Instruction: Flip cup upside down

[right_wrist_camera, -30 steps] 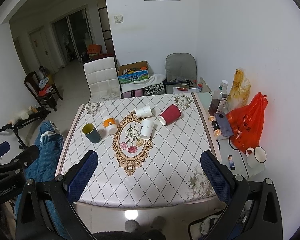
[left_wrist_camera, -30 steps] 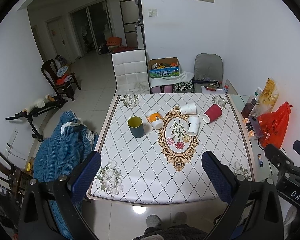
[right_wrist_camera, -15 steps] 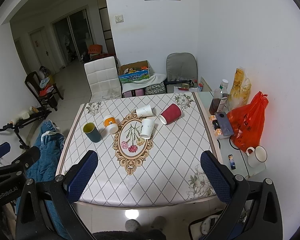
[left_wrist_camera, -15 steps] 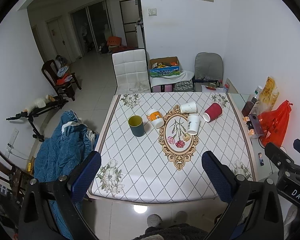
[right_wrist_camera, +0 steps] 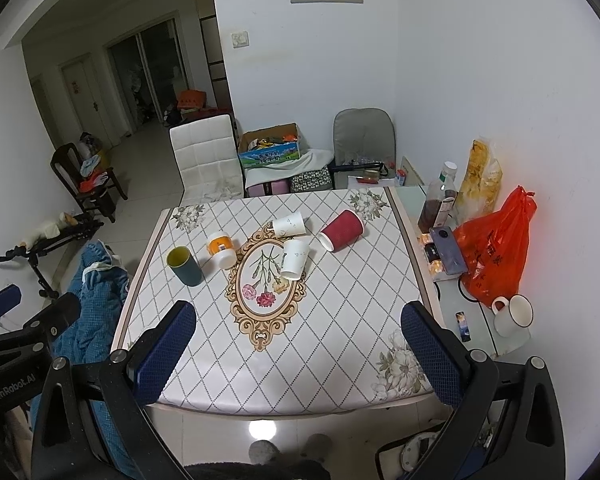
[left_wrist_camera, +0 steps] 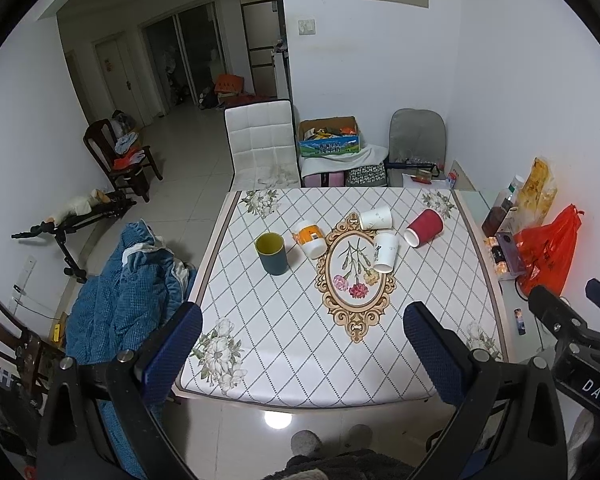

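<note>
A dark green cup (left_wrist_camera: 272, 253) with a yellow inside stands upright, mouth up, on the left of the table (left_wrist_camera: 284, 340); it also shows in the right wrist view (right_wrist_camera: 184, 266). An orange-and-white cup (left_wrist_camera: 309, 237), two white paper cups (left_wrist_camera: 375, 218) (left_wrist_camera: 385, 251) and a red paper cup (left_wrist_camera: 424, 227) lie on their sides further right. My left gripper (left_wrist_camera: 302, 350) is open and empty, above the table's near edge. My right gripper (right_wrist_camera: 298, 350) is open and empty, likewise well short of the cups.
A white chair (left_wrist_camera: 260, 142) stands at the table's far side. A glass side table (right_wrist_camera: 466, 308) on the right holds an orange bag (right_wrist_camera: 494, 256), bottles, a phone and a white mug (right_wrist_camera: 512, 315). A blue blanket (left_wrist_camera: 124, 292) lies left of the table.
Both views have shifted only slightly; the grippers stay open and the cups have not moved.
</note>
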### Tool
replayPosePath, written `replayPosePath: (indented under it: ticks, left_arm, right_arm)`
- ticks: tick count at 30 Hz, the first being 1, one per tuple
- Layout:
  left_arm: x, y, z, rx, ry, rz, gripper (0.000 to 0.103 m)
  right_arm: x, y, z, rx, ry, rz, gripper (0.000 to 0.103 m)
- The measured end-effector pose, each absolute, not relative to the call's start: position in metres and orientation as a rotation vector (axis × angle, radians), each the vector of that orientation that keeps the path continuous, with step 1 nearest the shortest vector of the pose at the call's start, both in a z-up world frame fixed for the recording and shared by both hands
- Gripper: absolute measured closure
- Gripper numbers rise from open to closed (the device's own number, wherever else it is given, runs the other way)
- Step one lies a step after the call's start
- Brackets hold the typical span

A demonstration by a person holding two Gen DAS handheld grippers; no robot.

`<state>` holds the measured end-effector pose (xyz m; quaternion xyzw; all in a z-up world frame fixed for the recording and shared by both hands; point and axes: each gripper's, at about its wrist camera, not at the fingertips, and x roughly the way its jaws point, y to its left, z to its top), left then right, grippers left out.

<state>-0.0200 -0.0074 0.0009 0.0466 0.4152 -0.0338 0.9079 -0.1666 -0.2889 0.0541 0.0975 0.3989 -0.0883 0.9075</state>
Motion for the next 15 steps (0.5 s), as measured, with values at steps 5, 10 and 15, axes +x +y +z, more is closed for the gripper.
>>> replayPosePath:
  ticks: [5,10,15]
  left_arm:
    - [-0.023,-0.008,0.000,0.083,0.846,-0.067,0.000]
    - [-0.017,-0.013,-0.011,0.072,0.853,-0.048,0.000]
    - [-0.005,-0.022,-0.034,0.079,0.873,-0.002,0.000]
  right_arm:
    - [-0.165,-0.293,0.054,0.202,0.828,-0.177,0.000]
    - [-0.156,-0.298,0.045,0.192,0.853,-0.172,0.000]
    - [-0.137,-0.309,0.014,0.184,0.916,-0.153,0.000]
